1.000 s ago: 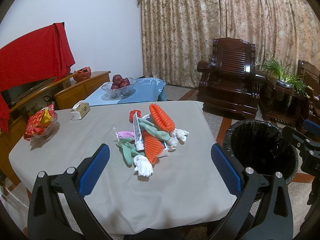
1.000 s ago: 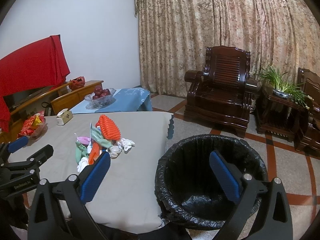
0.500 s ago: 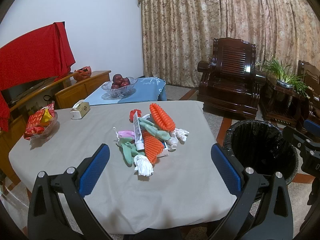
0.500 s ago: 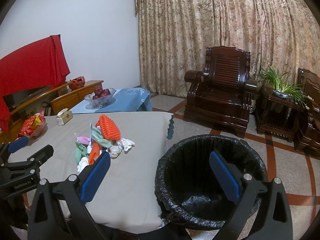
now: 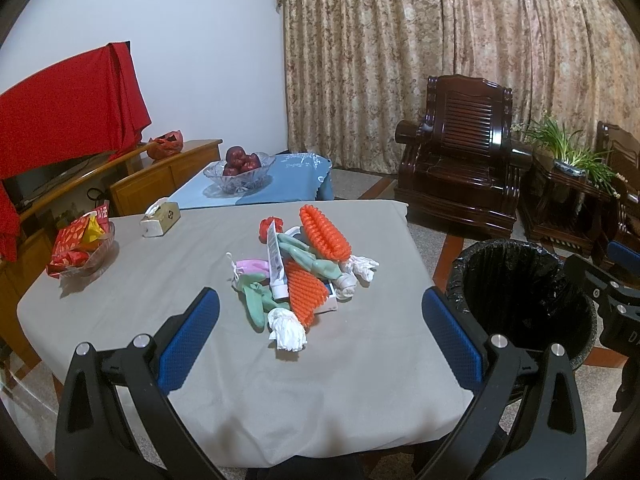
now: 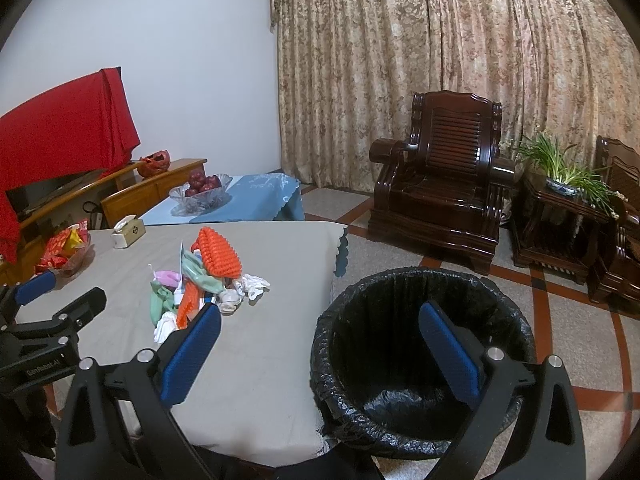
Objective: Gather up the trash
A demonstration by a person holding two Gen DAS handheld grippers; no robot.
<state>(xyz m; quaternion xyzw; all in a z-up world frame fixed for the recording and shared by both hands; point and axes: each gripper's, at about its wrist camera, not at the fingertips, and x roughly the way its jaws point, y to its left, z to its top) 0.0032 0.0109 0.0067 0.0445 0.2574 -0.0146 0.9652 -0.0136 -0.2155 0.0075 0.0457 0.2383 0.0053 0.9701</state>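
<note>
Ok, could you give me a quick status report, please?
Left gripper open, empty. Right gripper open above bin. Trash pile untouched on table. Nothing blocking.

Matt cloth table cover (image 5: 248, 364); glossy plastic bin liner (image 6: 404, 396).

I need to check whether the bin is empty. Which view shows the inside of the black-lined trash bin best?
The right wrist view: the trash bin sits right below, its liner floor visible. The left wrist view catches only its rim and upper wall at the right.
</note>
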